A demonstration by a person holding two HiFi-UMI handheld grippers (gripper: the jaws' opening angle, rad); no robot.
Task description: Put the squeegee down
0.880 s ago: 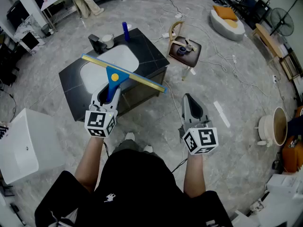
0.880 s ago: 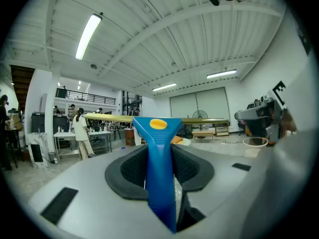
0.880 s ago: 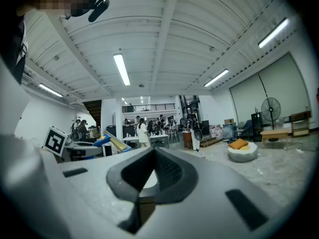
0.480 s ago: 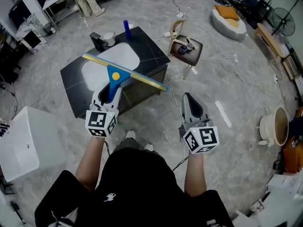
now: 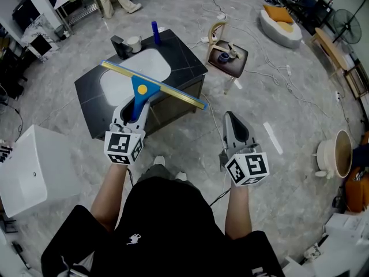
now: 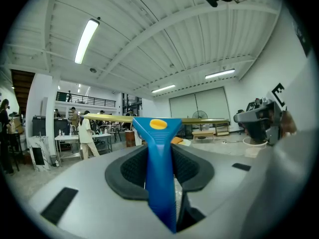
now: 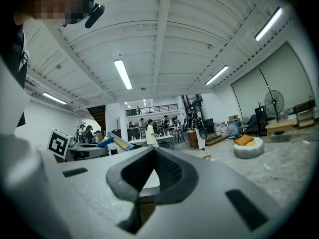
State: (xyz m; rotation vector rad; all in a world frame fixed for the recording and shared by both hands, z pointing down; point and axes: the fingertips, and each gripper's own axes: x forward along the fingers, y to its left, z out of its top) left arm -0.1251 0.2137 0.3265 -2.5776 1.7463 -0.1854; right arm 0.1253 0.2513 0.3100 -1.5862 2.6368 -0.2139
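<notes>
Container-wise: the white sink basin (image 5: 153, 66) sits sunk into the black counter (image 5: 185, 62), and the long blade crosses in front of part of it, so the head view doesn't show all of it. At the back of the counter there's a blue bottle (image 5: 154, 32) and a pale cup (image 5: 134, 42); no way to tell what's in the cup. The brown chair seat (image 5: 237, 66) next to the counter carries a small dark-blue round thing (image 5: 222, 57) plus some other bits too small to identify. Over at the right there's a white pot (image 5: 331, 154) with a tan inside.

The white box (image 5: 29, 175) is cut off at the left edge of the frame.

The squeegee (image 5: 141, 89) is up in the air over the front of the counter, not lying on anything. Its yellow blade runs crosswise and its blue handle runs straight back into the left gripper (image 5: 133, 107). The jaws are clamped on that handle from both sides, pads pressed against it. The right gripper (image 5: 229, 118) hangs over the floor well off to the side, its tips together with nothing between them.
</notes>
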